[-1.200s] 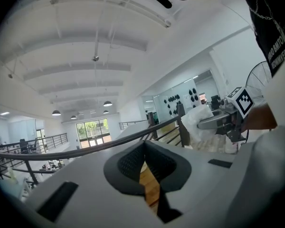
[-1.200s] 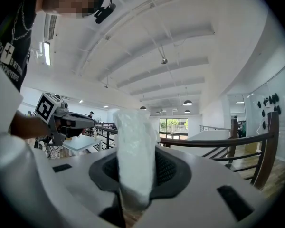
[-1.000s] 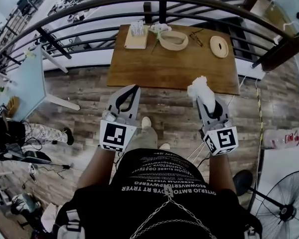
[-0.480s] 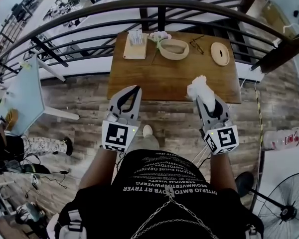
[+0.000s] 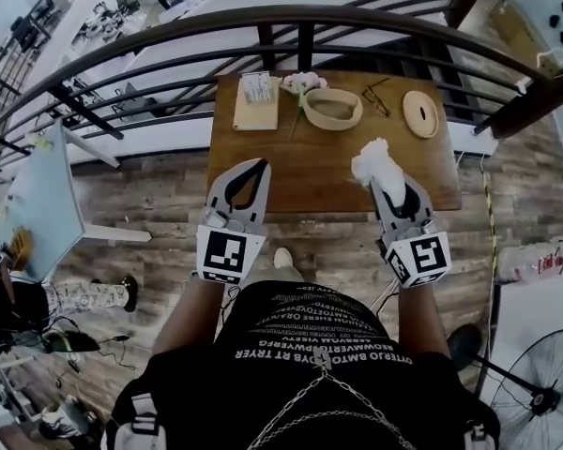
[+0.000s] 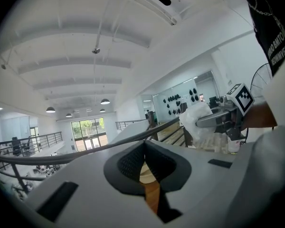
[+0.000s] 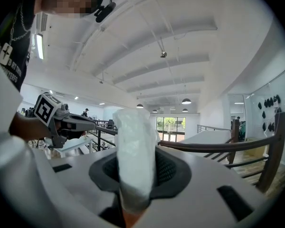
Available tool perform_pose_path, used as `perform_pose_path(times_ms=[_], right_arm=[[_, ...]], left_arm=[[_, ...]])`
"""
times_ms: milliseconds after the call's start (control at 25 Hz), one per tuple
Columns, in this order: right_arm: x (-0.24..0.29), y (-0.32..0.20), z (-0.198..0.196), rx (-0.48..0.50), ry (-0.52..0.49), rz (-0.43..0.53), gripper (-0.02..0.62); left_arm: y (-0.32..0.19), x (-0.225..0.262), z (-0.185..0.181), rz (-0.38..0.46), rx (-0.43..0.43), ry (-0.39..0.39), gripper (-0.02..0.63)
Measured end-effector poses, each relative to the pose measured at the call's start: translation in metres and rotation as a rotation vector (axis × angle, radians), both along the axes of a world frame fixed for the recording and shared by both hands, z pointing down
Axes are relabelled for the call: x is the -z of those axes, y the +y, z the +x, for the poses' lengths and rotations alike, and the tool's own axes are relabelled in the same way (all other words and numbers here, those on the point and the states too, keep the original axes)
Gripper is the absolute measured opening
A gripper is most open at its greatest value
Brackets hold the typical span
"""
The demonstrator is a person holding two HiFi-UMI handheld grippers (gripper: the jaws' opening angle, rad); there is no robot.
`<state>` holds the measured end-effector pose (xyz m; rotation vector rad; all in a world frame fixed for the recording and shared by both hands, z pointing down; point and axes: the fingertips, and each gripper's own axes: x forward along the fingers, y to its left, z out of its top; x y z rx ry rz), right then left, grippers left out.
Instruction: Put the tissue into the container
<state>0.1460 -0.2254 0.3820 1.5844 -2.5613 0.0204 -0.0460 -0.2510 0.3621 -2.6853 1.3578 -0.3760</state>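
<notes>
In the head view, a crumpled white tissue (image 5: 372, 163) sticks up out of my right gripper (image 5: 390, 188), which is shut on it over the near right part of the wooden table (image 5: 319, 162). The right gripper view shows the same tissue (image 7: 133, 146) clamped between the jaws. My left gripper (image 5: 258, 166) is level with it on the left, over the table's near edge, jaws shut and empty (image 6: 143, 145). The container, an oval wooden bowl (image 5: 331, 108), stands at the table's far middle, well ahead of both grippers. Its round lid (image 5: 420, 112) lies to the right.
A tissue holder on a small board (image 5: 256, 89), pink flowers (image 5: 300, 82) and glasses (image 5: 375, 97) share the table's far side. A dark curved railing (image 5: 291, 19) runs behind the table. A pale table (image 5: 38, 190) stands left, and a fan (image 5: 535, 392) at lower right.
The person has stepped closer to the table, so both grippers now reach over its near edge. The right gripper's hold on the tissue is unchanged, and the left stays shut.
</notes>
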Motion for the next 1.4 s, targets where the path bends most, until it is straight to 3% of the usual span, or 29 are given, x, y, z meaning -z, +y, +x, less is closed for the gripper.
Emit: perform_pose_path(times_ms=[440,720,1400], right_arm=[[0.007,-0.066,-0.042,-0.013,0.027,0.022,0.117],[0.003,-0.086,-0.059,-0.026,0.04,0.005,0.117],[-0.018,-0.175,-0.019,-0.027,0.035,-0.039,0.117]], left_arm=[[-0.067,0.0,-0.039,0.009,-0.021,0.019,0.025],[-0.09,-0.002,-0.041,0.005,-0.055,0.041,0.025],[-0.162,-0.018,-0.016,-0.035,-0.033,0.013,0.025]])
